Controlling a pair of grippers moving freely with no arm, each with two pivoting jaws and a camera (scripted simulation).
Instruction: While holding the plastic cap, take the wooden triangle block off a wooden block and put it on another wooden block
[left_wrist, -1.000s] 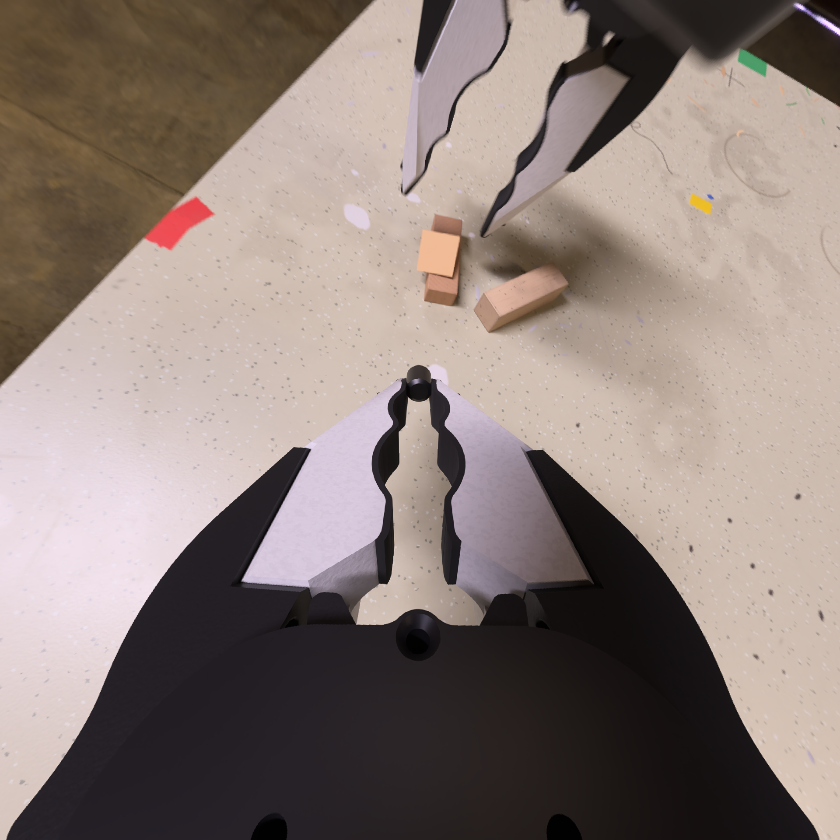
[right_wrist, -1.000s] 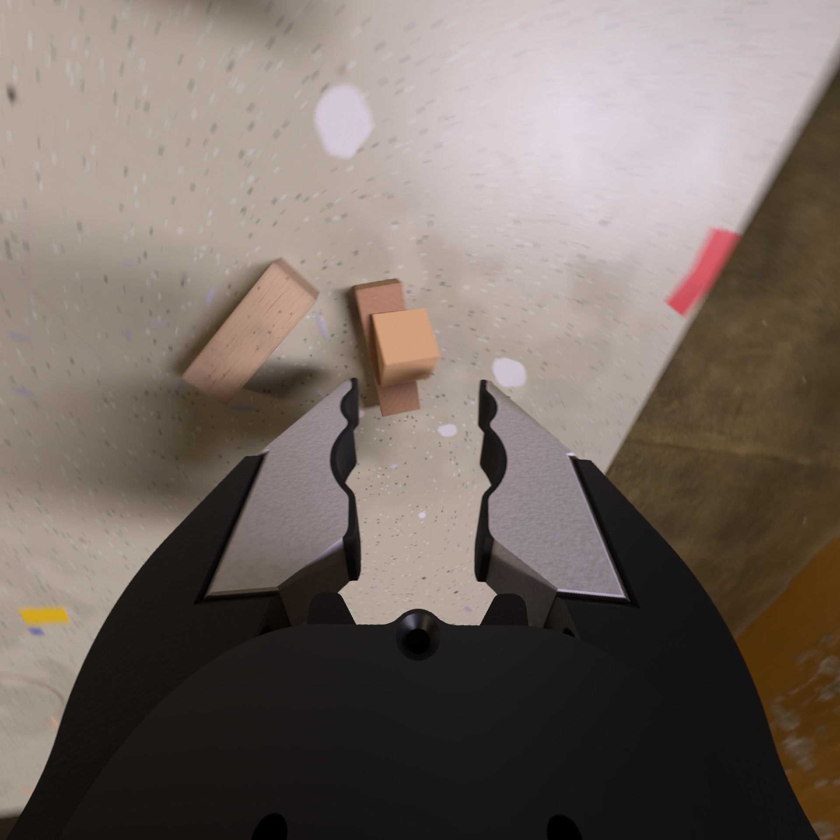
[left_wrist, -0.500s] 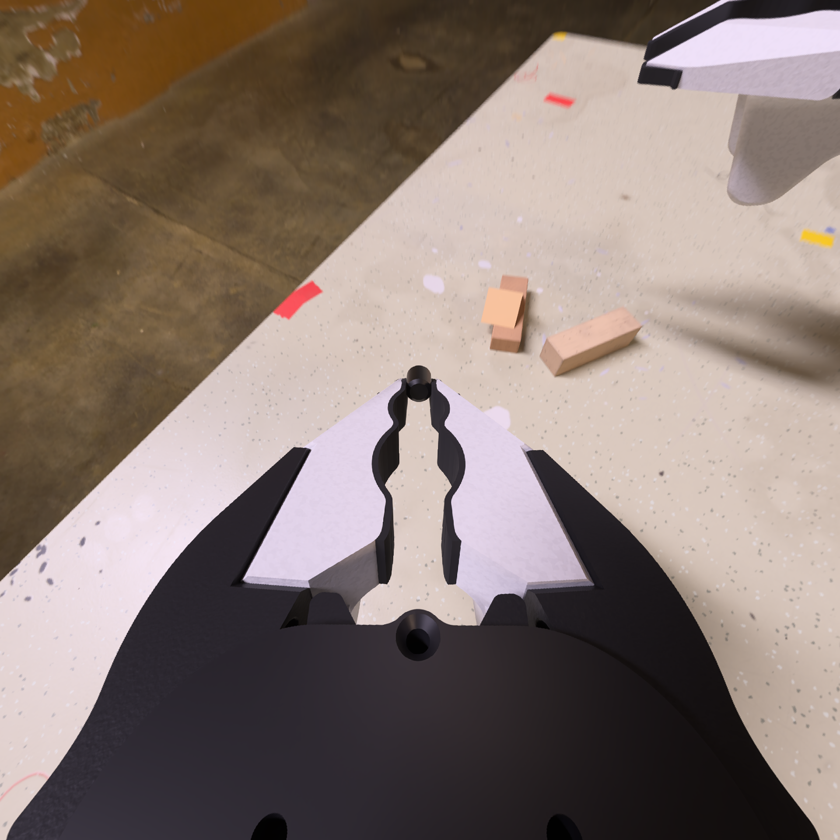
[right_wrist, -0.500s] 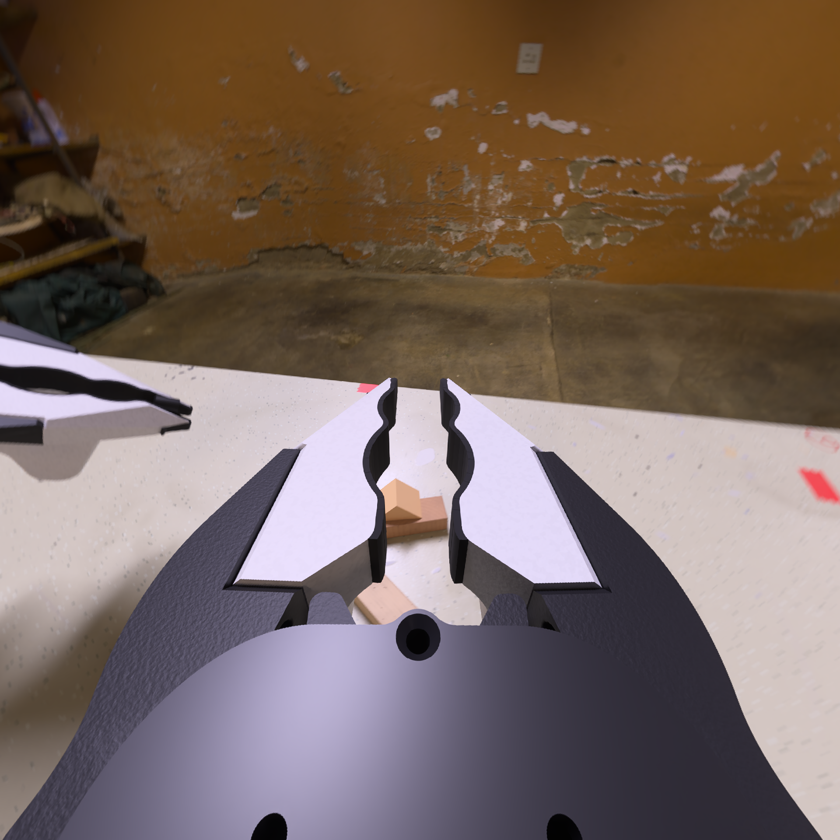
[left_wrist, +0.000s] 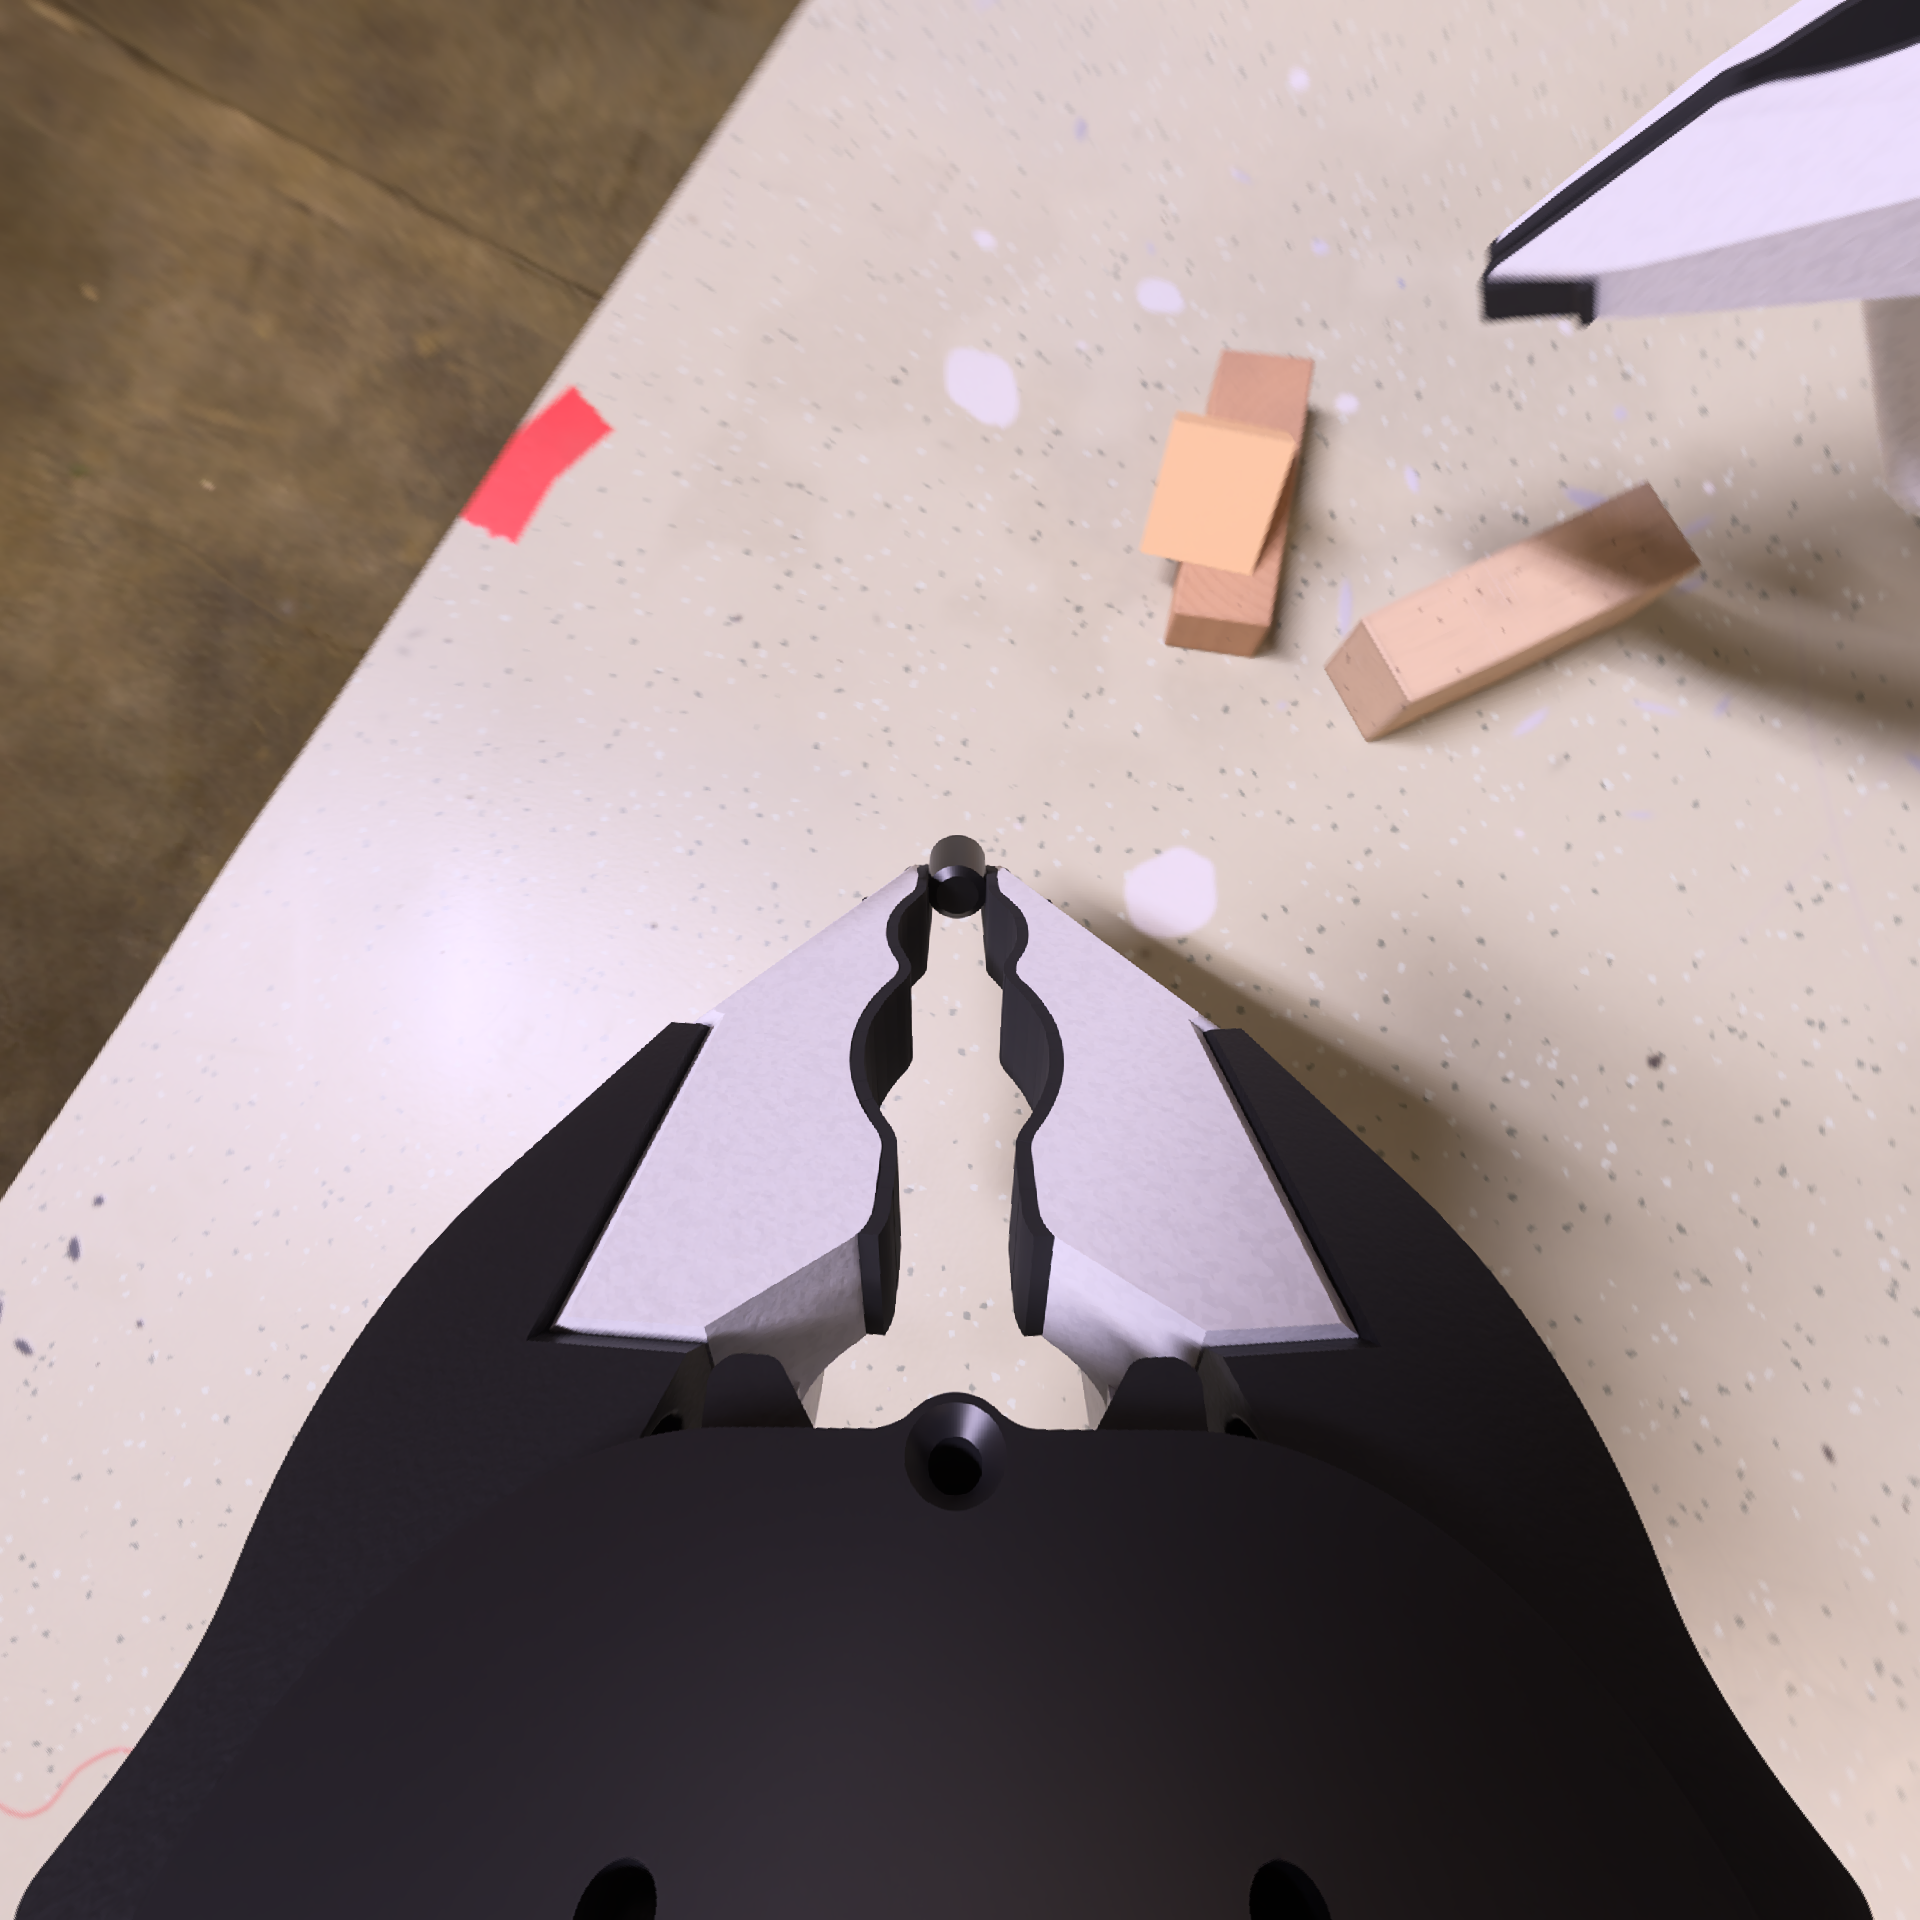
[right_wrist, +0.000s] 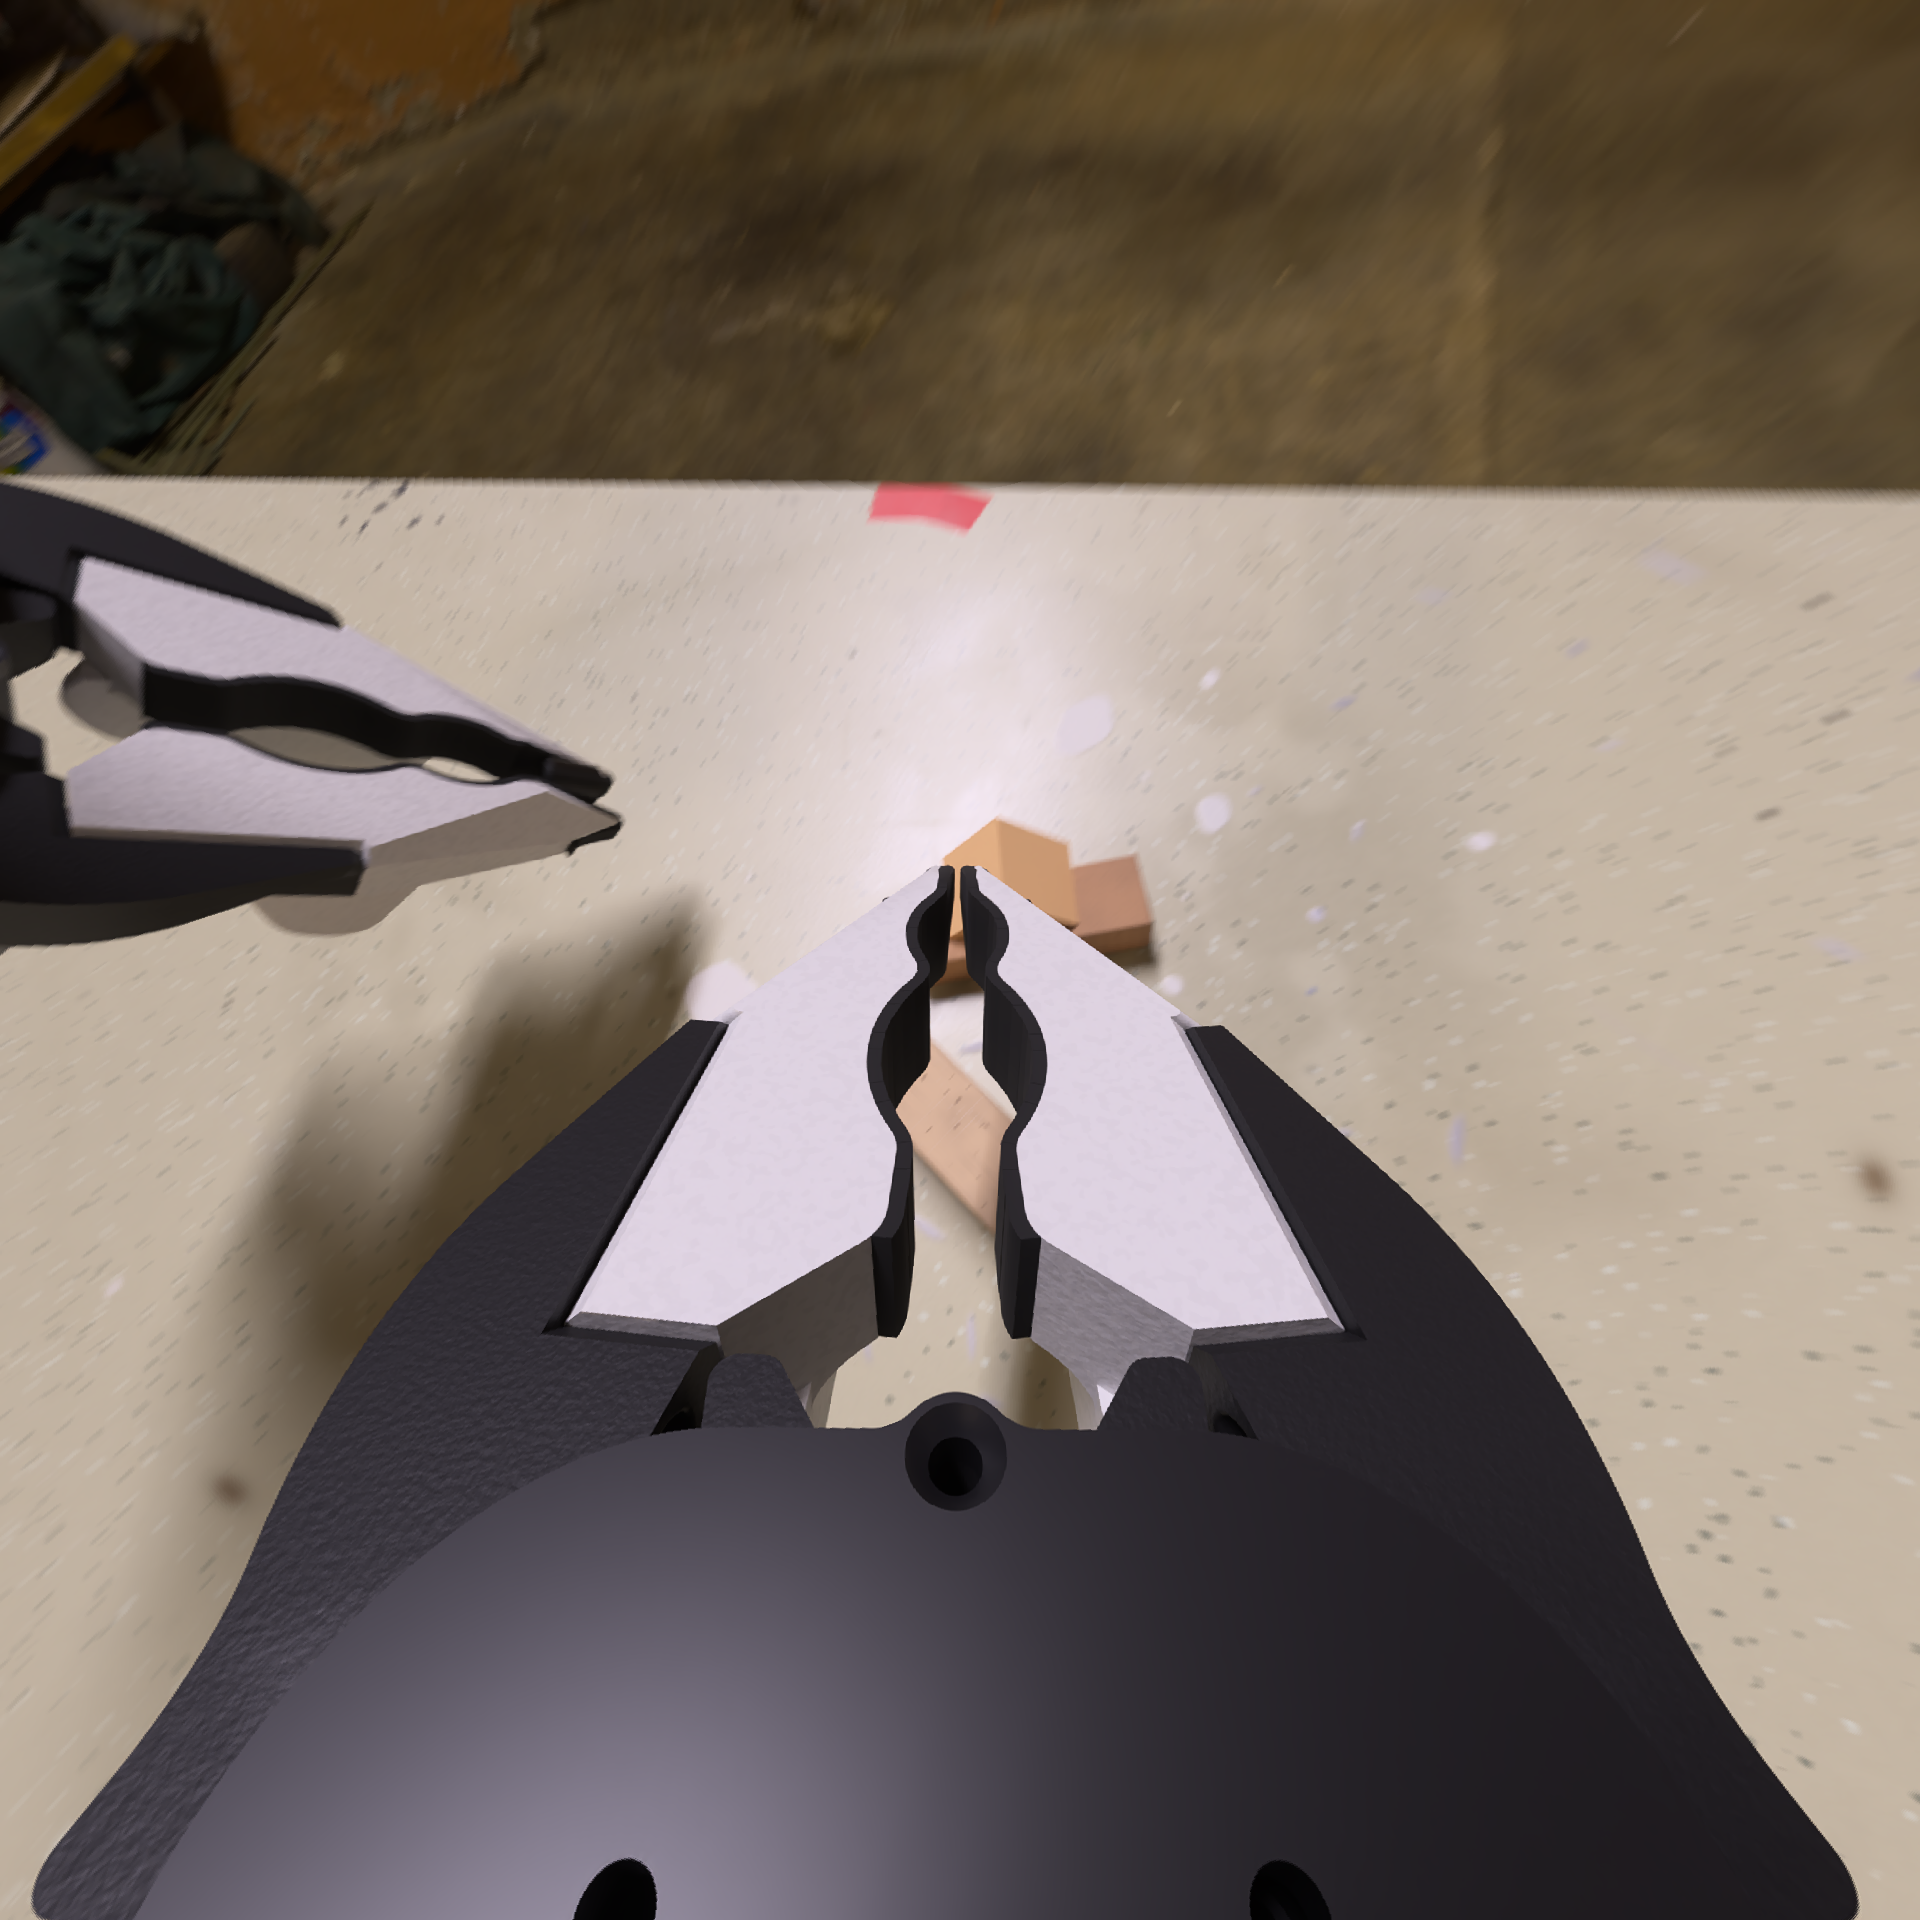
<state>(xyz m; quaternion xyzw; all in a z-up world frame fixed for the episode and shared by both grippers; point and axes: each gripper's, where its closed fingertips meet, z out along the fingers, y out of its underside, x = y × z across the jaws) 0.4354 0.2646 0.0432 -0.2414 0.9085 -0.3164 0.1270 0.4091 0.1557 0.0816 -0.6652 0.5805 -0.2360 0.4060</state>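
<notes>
A speckled beige table (left_wrist: 727, 779) carries two wooden blocks and one triangle; a red tape strip (left_wrist: 535, 462) marks its edge beside the brown floor (left_wrist: 208, 260), and pale paint spots dot the top. The triangle (left_wrist: 1216, 506) rests on the darker block (left_wrist: 1242, 582), overhanging its side, and the lighter block (left_wrist: 1507, 613) lies just beside them at an angle, apart from both. The left gripper (left_wrist: 956, 883) hovers above the table, well short of the blocks, its jaws clamped on one small black cap (left_wrist: 956, 868) at the tips. The right gripper (right_wrist: 956, 878) has its jaws nearly together with nothing between them; in its own view its fingers cover part of the triangle (right_wrist: 1013, 857) and of the lighter block (right_wrist: 961, 1132), with the darker block (right_wrist: 1112, 904) showing beyond. Nothing lies between the two blocks.
</notes>
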